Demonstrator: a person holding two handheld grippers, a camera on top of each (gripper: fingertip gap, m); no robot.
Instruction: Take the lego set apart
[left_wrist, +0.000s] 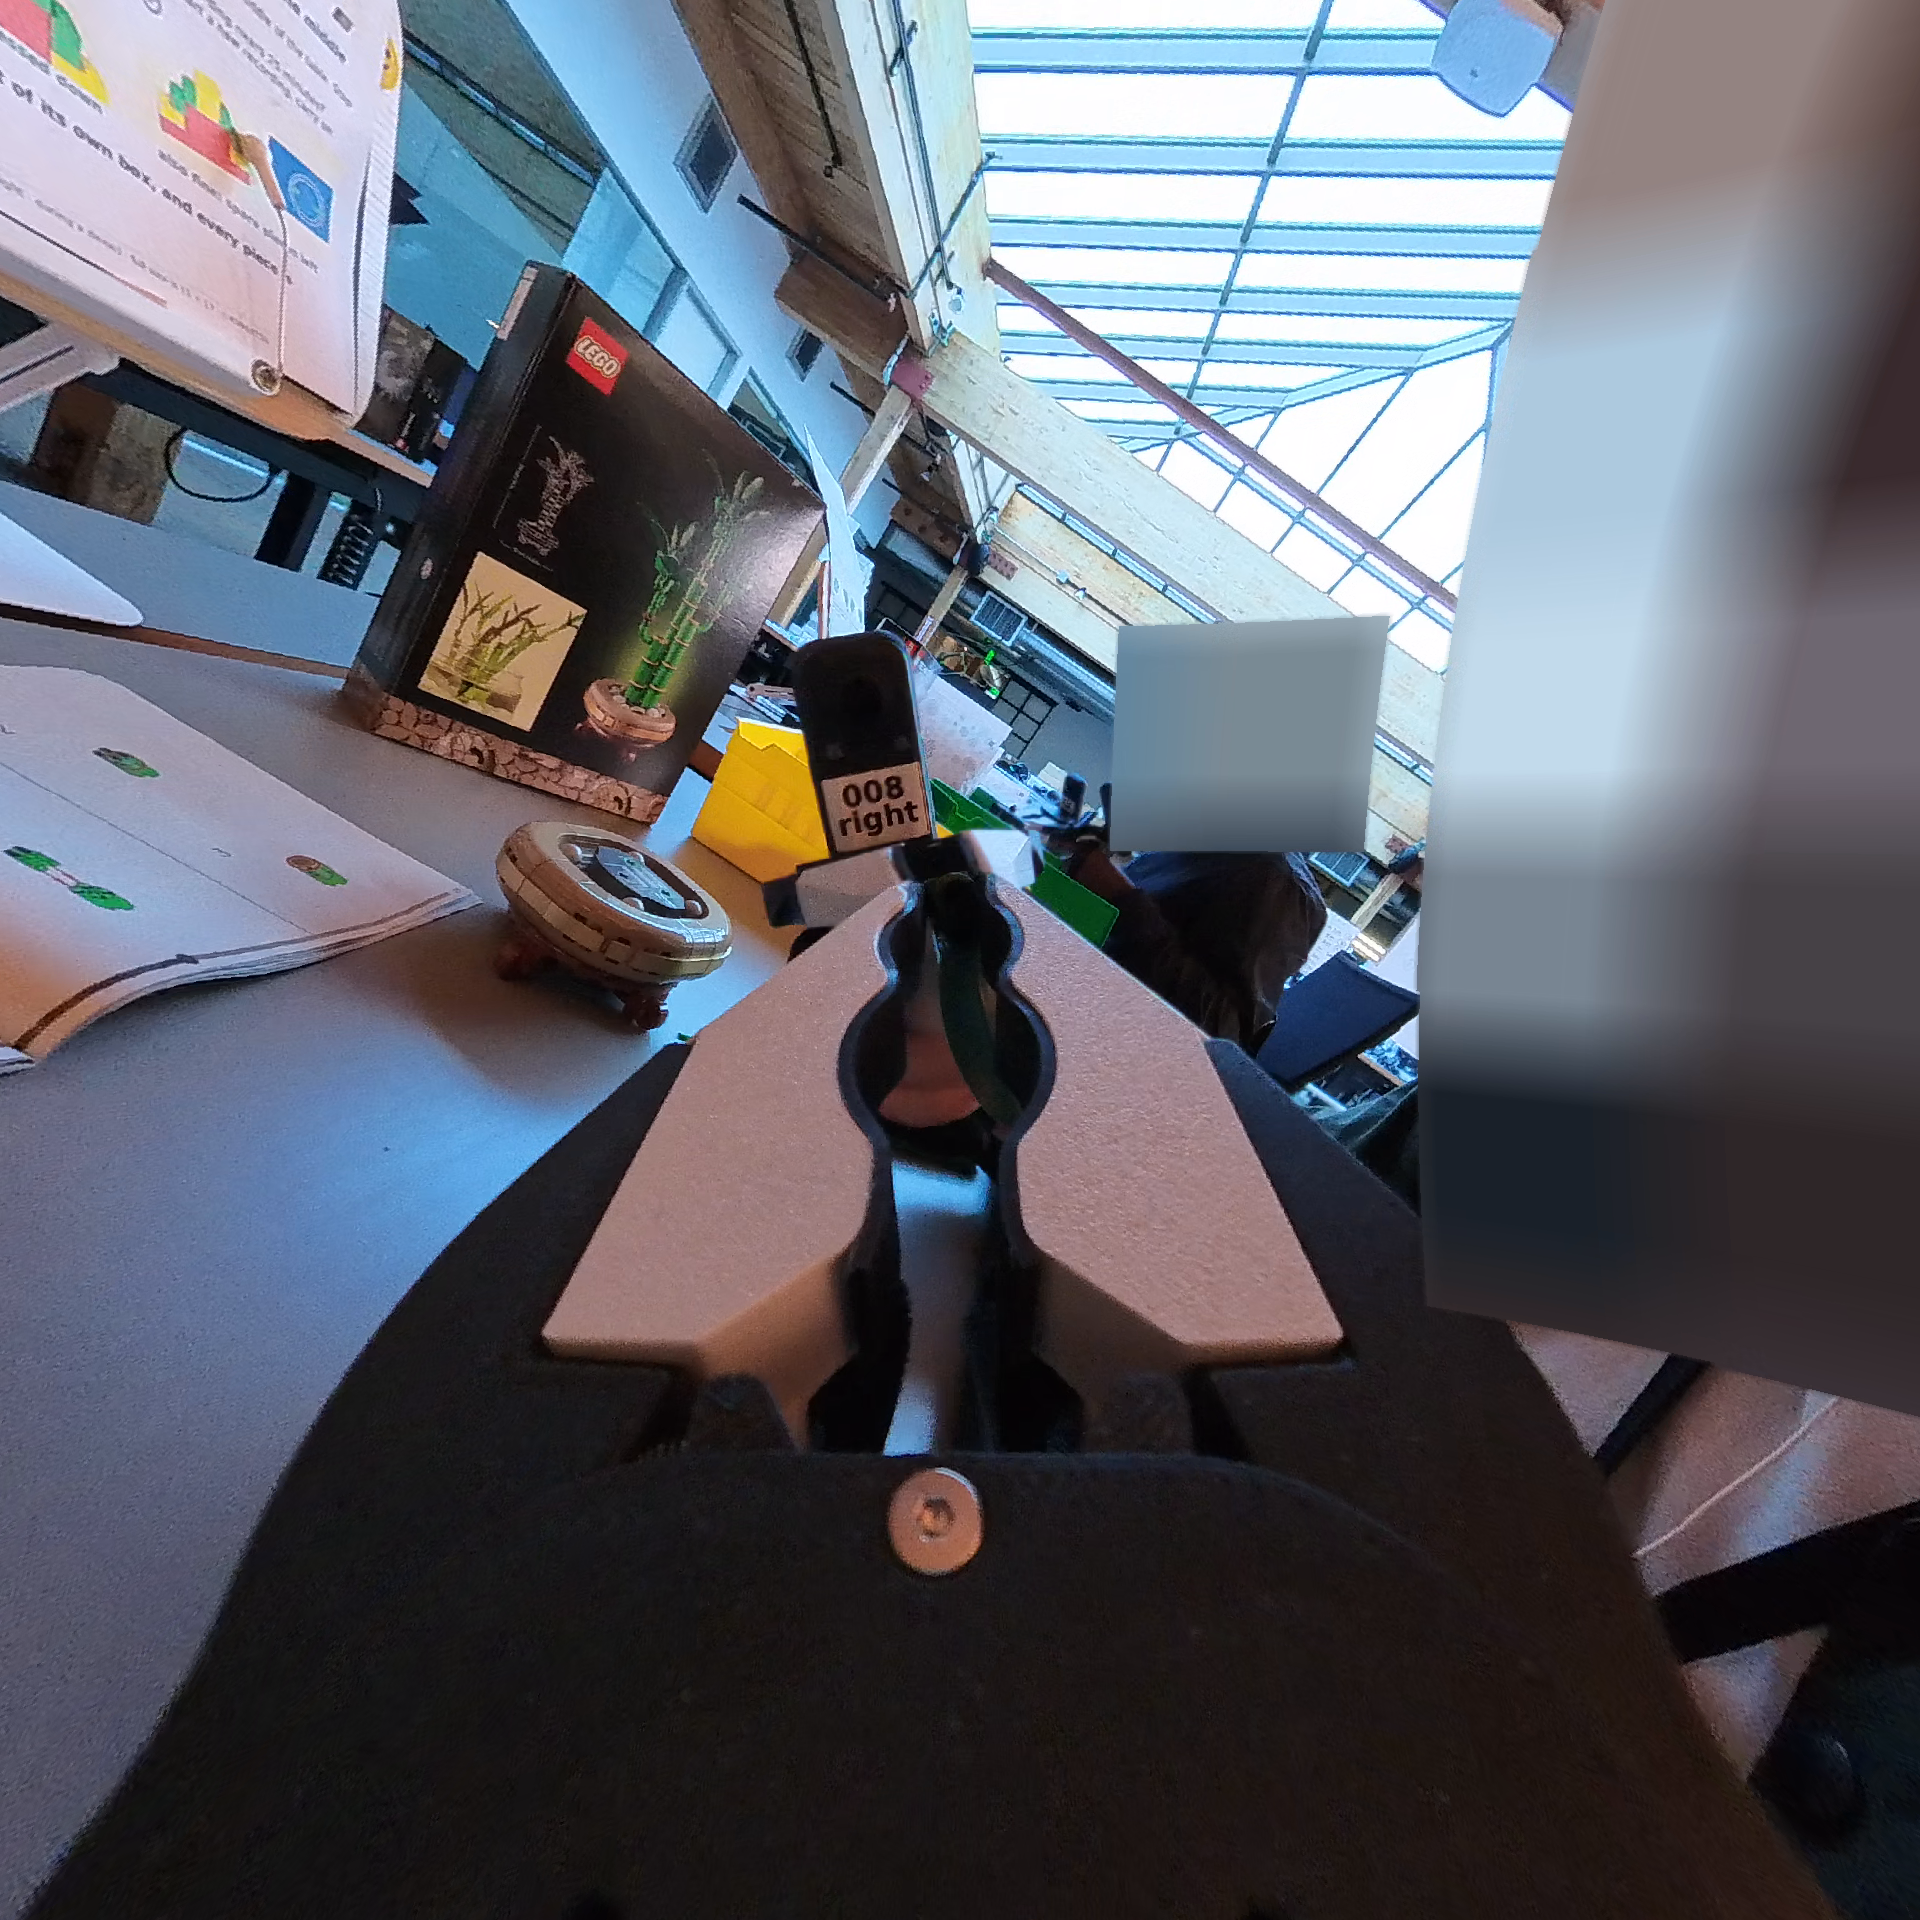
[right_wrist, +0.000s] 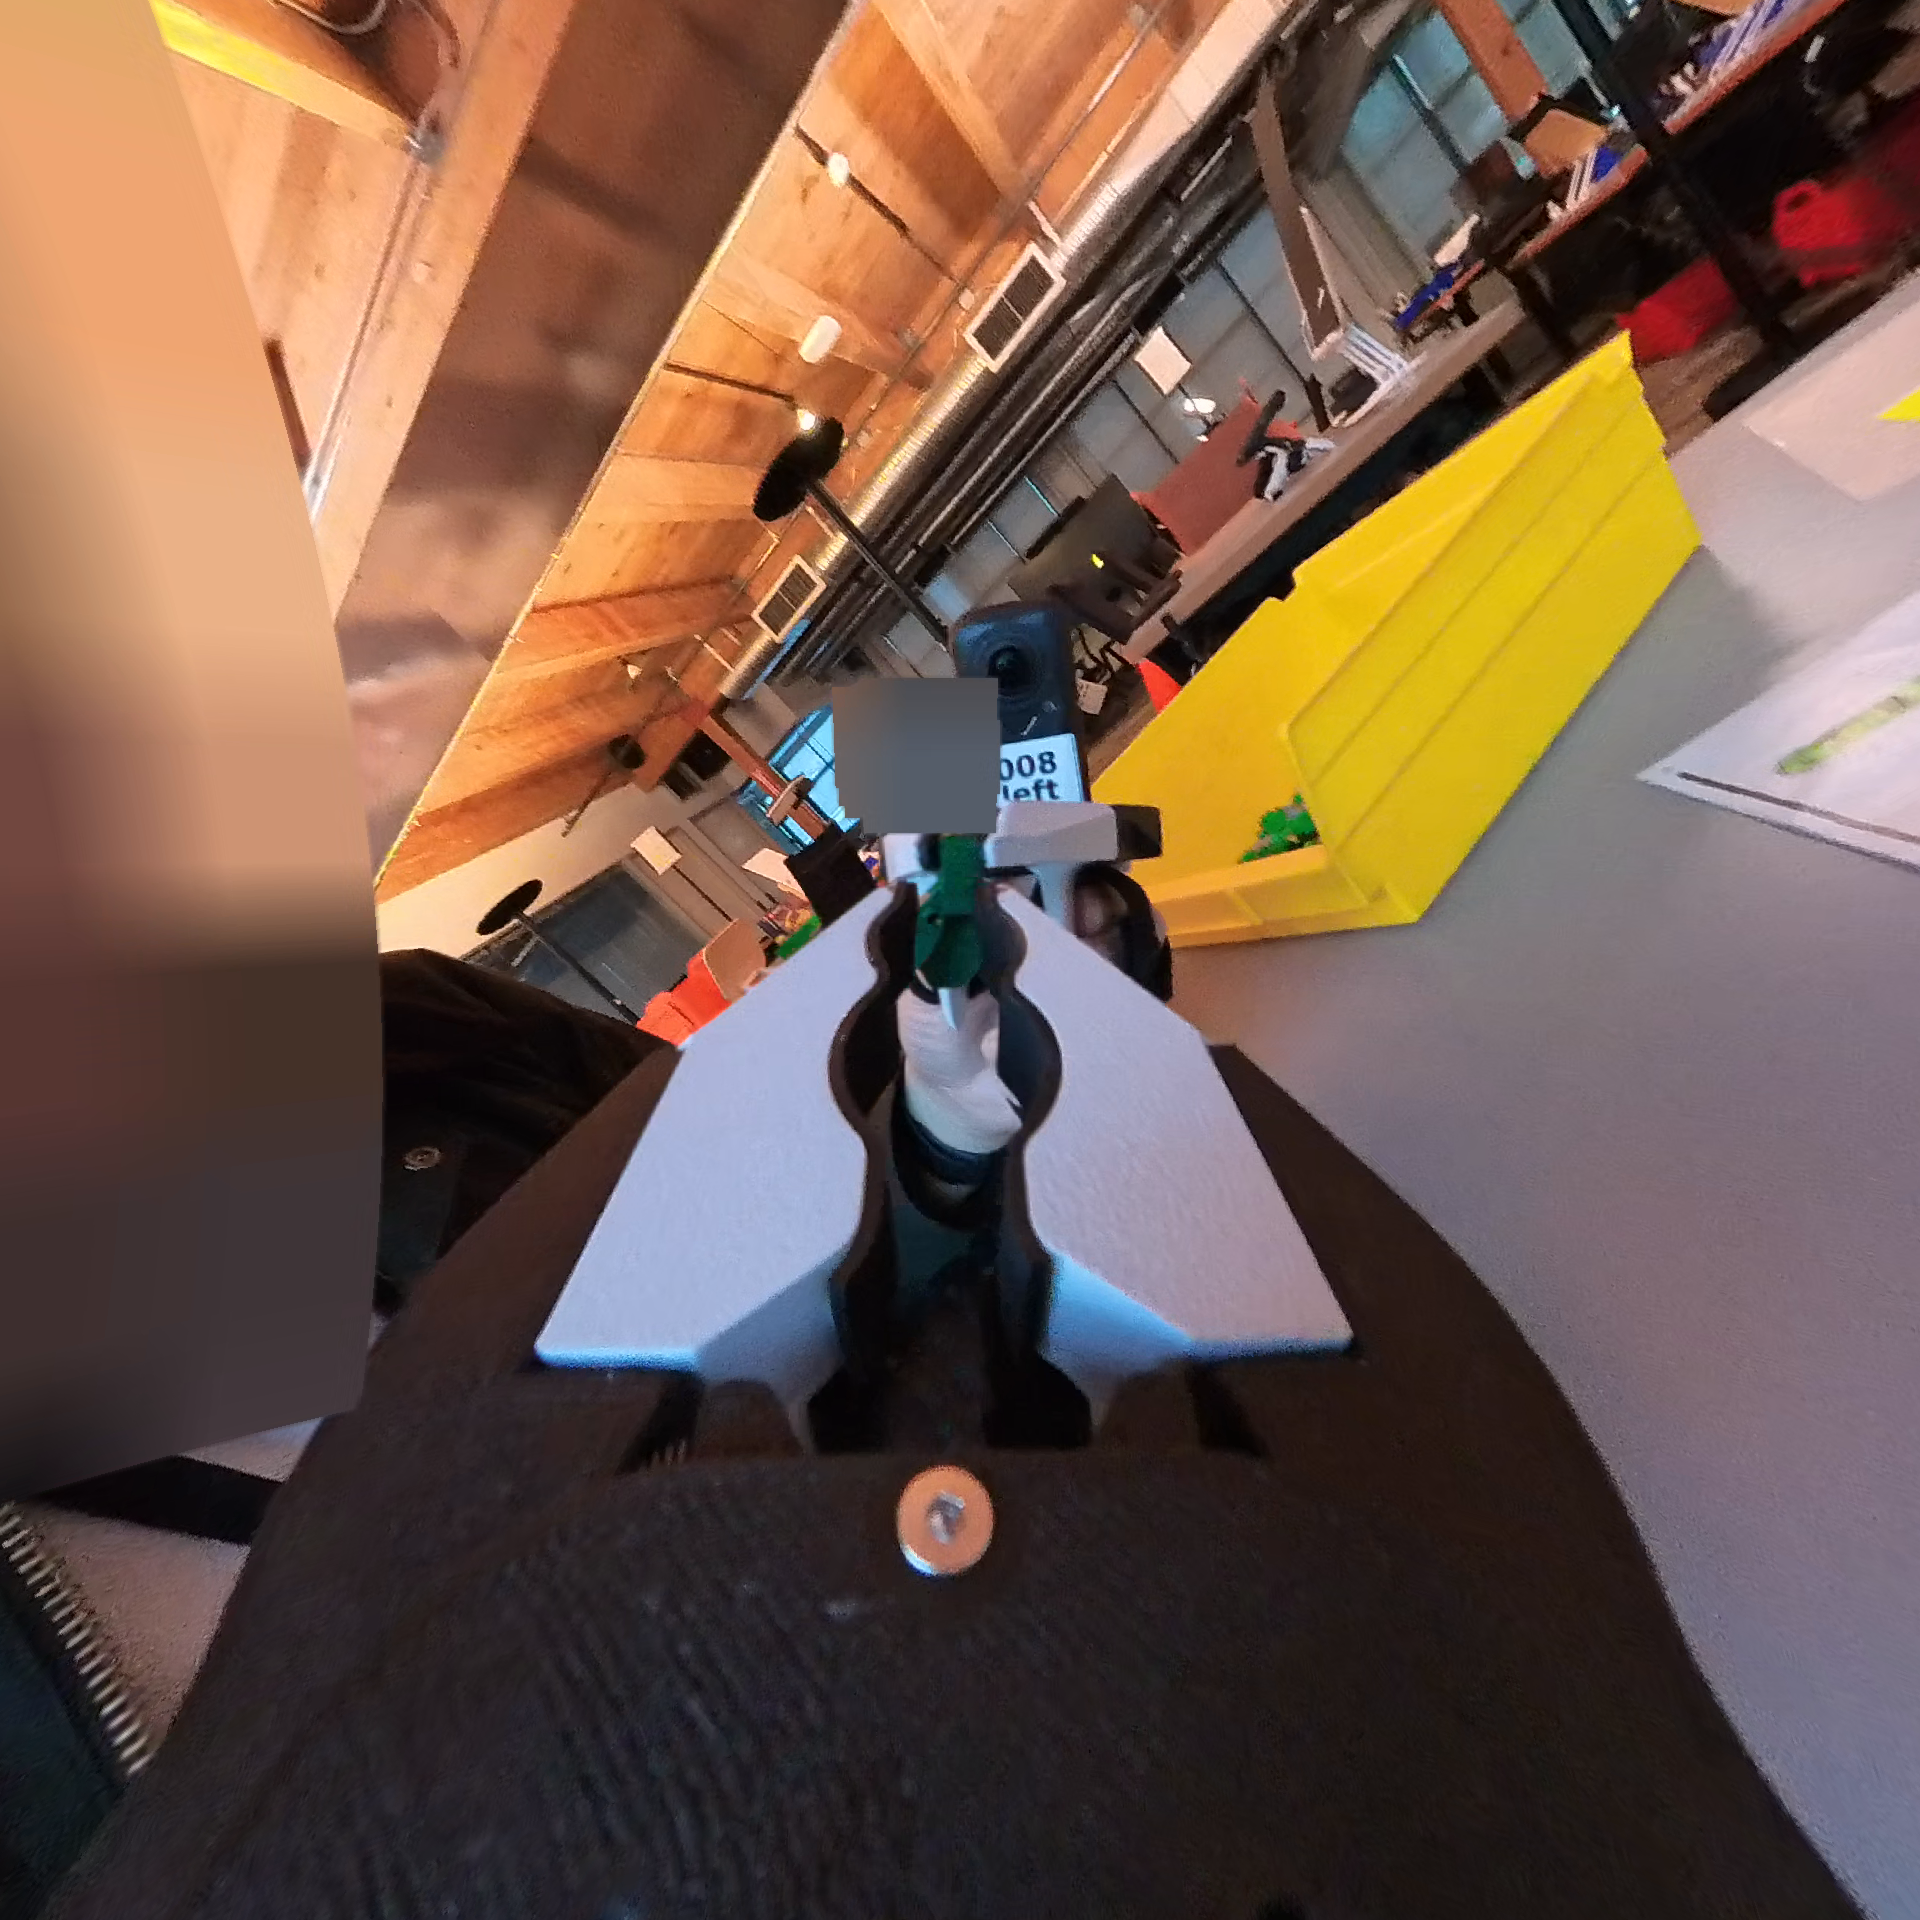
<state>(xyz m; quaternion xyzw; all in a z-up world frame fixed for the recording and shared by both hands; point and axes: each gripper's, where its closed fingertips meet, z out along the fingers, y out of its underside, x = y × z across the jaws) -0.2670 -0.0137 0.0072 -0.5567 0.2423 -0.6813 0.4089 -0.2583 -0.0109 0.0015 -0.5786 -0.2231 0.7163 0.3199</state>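
A thin dark green lego leaf piece (left_wrist: 971, 1003) sits in the narrow gap between the tips of my left gripper (left_wrist: 943, 896). My right gripper (right_wrist: 948, 896) meets it tip to tip and is shut on the same green piece (right_wrist: 951, 930), held in the air above the grey table (left_wrist: 312, 1195). Each view shows the other gripper's camera mount just beyond the tips (left_wrist: 868, 748) (right_wrist: 1023, 707). The round tan lego pot base (left_wrist: 613, 914) on brown feet stands on the table left of the grippers.
A black lego box (left_wrist: 592, 561) stands behind the pot base. An open instruction booklet (left_wrist: 156, 862) lies at the left. A yellow bin (right_wrist: 1455, 675) holding green pieces sits at the right, with a paper sheet (right_wrist: 1829, 748) beyond it. A person sits in the background. Only a small space, under 4 cm, lies between the two pairs of fingers.
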